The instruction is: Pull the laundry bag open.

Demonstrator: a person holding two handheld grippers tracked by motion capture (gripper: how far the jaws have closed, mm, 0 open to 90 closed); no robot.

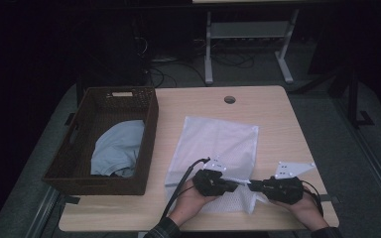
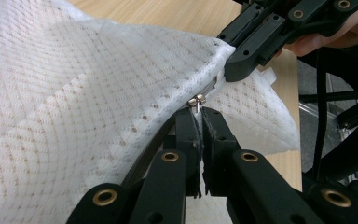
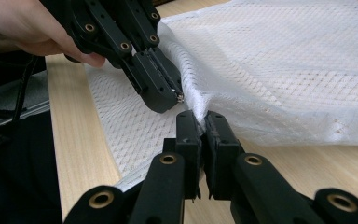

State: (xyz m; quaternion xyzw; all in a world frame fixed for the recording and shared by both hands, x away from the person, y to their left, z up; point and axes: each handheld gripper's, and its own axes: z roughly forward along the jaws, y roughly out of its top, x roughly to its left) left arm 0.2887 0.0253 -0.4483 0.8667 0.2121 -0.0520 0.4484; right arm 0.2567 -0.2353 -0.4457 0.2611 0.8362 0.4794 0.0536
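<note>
Light wooden table [image 1: 278, 114] across the middle of the high view, with a dark wicker basket [image 1: 149, 119] at left centre holding a pale blue garment [image 1: 116, 148]. White mesh laundry bag [image 1: 218, 144] flat on the table just right of the basket, near edge lifted at lower centre between the two grippers. Left gripper [image 1: 234, 185] at lower centre, clenched on the small metal zipper pull [image 2: 197, 99], seen pinched at the jaw tips in the left gripper view. Right gripper [image 1: 252, 186] just beside it, almost tip to tip, clamped on the mesh edge next to the zipper, as in the right gripper view [image 3: 200, 122]. Main risk, as a judgement: pull slipping out of the jaws, since only its very end looks caught and the metal is smooth. Next: loose mesh snagging in the slider if the right grip lets the seam go slack or bunch. Also possible: whole bag dragging across the table instead of the zipper running, should the two grips move together rather than apart. Lesser worry: jaws colliding, being so close.
</note>
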